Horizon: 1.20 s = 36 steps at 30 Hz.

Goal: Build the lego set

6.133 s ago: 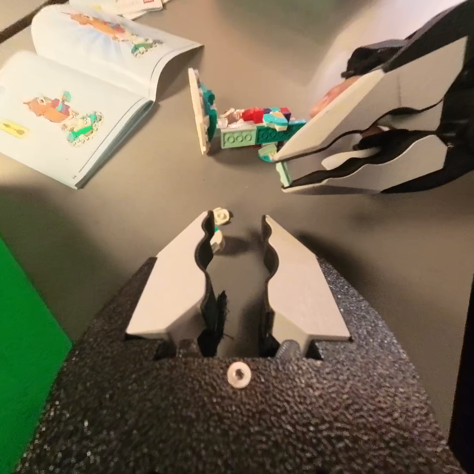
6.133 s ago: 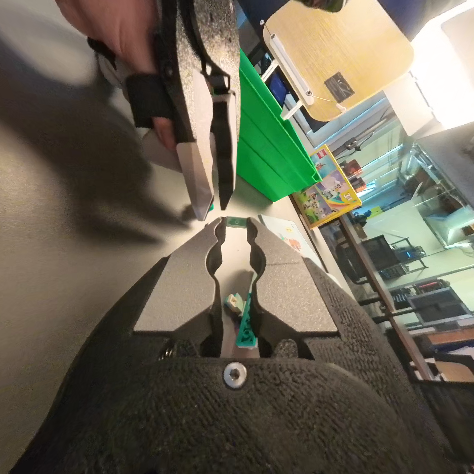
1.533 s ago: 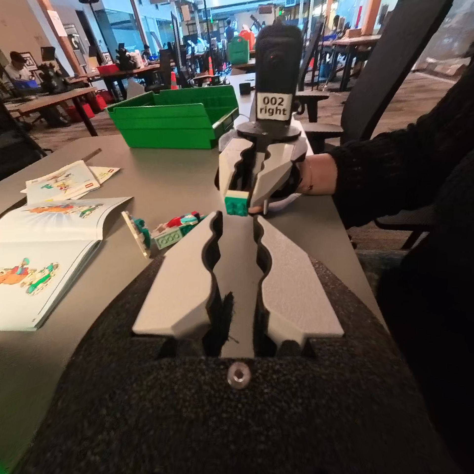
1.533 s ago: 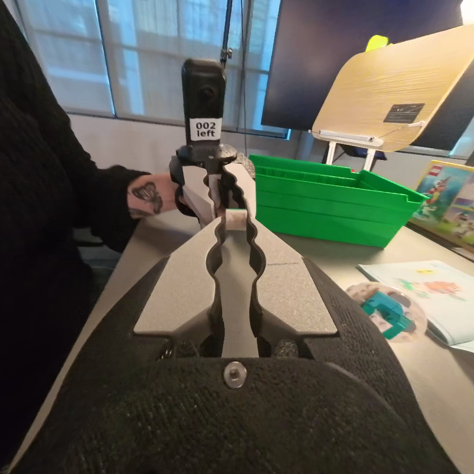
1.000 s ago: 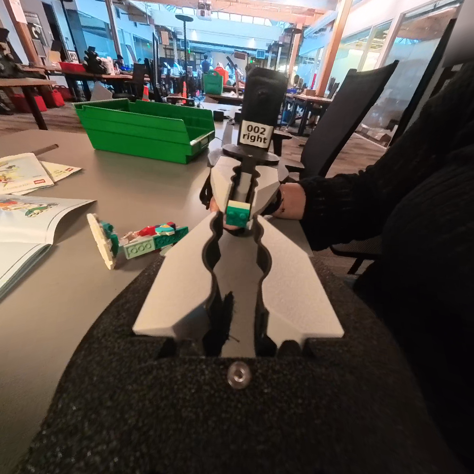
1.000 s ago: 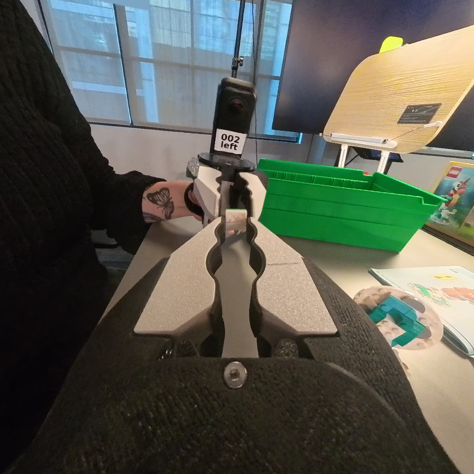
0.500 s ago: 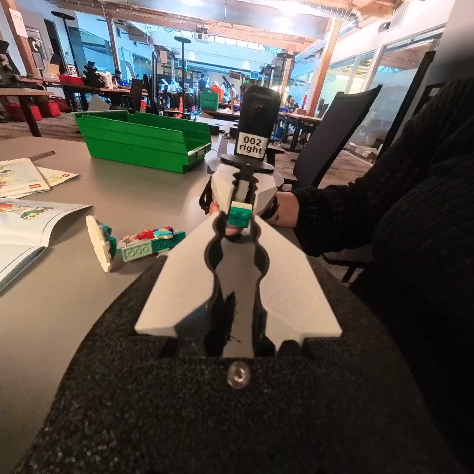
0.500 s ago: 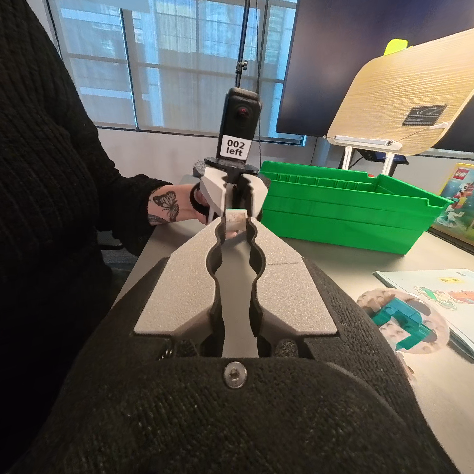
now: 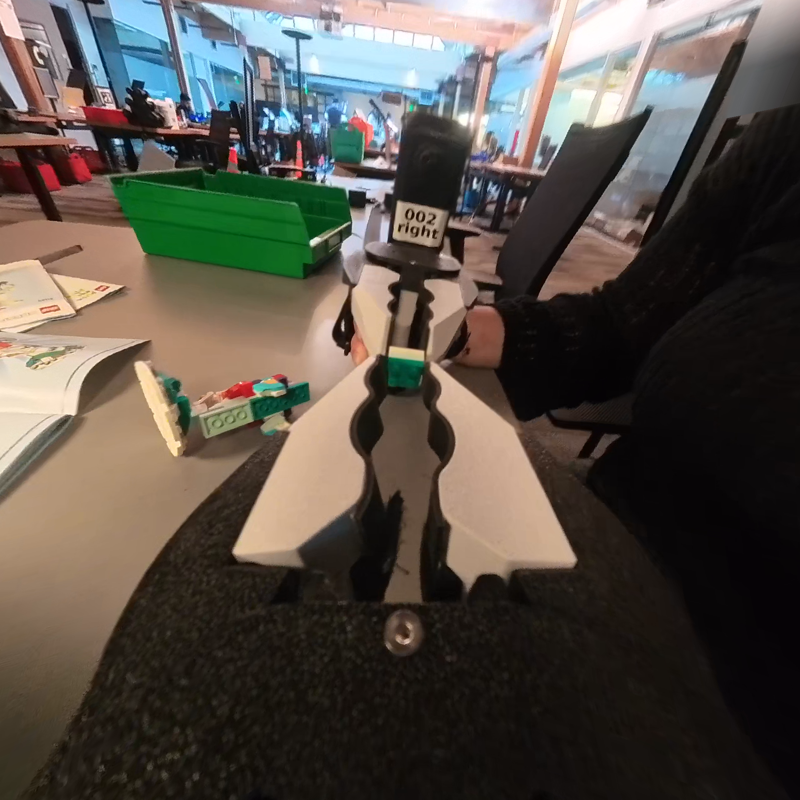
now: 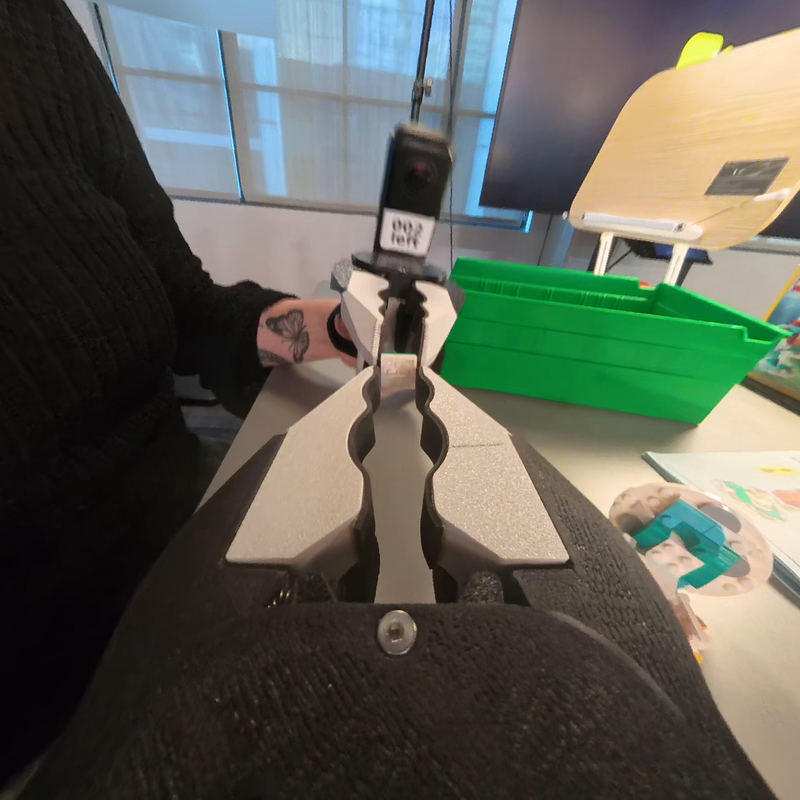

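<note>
The grey table [image 9: 208, 311] carries everything, and the green bin [image 9: 225, 225] on it serves as landmark. An open instruction booklet [image 9: 39, 381] lies well to the left of the bin in the left wrist view, toward the camera, with folded leaflets [image 9: 65, 294] between the two. A wooden board on a stand [image 10: 692, 143] rises behind the bin in the right wrist view. Nearer the camera than the bin lies a part-built brick model [image 9: 233, 407], a pale round plate standing on edge with teal, mint and red bricks joined to it.

Just right of the bin's near corner, above the table edge, the two grippers meet tip to tip. The right gripper [image 10: 397, 372] is clenched on a small brick stack [image 9: 404, 368], cream on top and green below, its fingers [image 10: 342, 415] pressing both sides. The left gripper [image 9: 404, 372] grips the green part of the same stack, fingertips [image 9: 346, 389] against its sides. A hand in a black sleeve [image 9: 606, 337] holds each tool.
</note>
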Motion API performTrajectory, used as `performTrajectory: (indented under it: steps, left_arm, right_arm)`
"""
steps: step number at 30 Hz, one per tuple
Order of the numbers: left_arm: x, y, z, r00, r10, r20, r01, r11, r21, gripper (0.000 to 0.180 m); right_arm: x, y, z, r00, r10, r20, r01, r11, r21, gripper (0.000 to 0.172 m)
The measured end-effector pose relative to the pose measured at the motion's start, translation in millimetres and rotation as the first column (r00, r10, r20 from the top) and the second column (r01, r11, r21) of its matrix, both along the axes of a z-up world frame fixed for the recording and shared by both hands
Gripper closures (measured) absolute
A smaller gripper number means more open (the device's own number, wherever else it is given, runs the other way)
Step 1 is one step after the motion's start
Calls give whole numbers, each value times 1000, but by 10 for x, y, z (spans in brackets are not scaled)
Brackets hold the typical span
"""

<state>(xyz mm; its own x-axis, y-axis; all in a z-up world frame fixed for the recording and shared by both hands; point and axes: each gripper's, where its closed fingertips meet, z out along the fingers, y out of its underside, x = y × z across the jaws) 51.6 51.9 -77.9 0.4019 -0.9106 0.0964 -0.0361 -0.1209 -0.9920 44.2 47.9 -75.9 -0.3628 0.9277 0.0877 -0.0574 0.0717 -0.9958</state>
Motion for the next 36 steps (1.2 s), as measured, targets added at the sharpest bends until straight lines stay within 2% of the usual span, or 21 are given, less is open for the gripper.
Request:
performTrajectory:
  steps: [3,5,12,20,24,25,26,29,32,34,36]
  left_arm:
    - [-28,15,-52,995,29,-97,-26,999,38,168]
    - [-30,-2,-65,993,22,-113,-18,999,34,168]
    - [9,-48,7,996,6,-85,-2,999,42,168]
    - [19,-59,40,998,0,-55,2,999,37,168]
    - [43,-155,46,997,-69,-30,69,998,12,169]
    - [26,-162,28,997,-74,-36,74,997,1,180]
    - [-24,-170,-67,992,-81,-94,82,997,11,180]
    - [-156,-196,-104,996,-68,-63,65,996,-56,180]
    - [-251,-92,-110,995,56,-85,-58,998,-18,180]
    - [-240,-35,-17,993,112,-33,-112,994,-3,159]
    - [-156,-46,66,994,105,17,-105,995,1,148]
  right_arm:
    - [-17,20,-42,1000,-20,21,19,999,44,158]
    - [-13,4,-49,1000,-11,23,10,999,51,158]
    - [39,-43,65,998,62,-30,-64,996,-69,159]
    - [56,-52,123,994,93,-64,-100,986,-132,159]
    - [91,-142,139,981,183,-63,-191,964,-185,159]
    - [127,-176,174,970,229,-79,-241,945,-222,158]
    - [189,-180,248,956,267,-122,-291,917,-273,158]
    - [253,7,245,970,209,-122,-236,928,-287,158]
    - [188,96,209,985,135,-104,-159,951,-266,158]
    - [120,76,214,988,109,-112,-133,960,-246,158]
    - [59,63,228,989,91,-118,-119,958,-260,158]
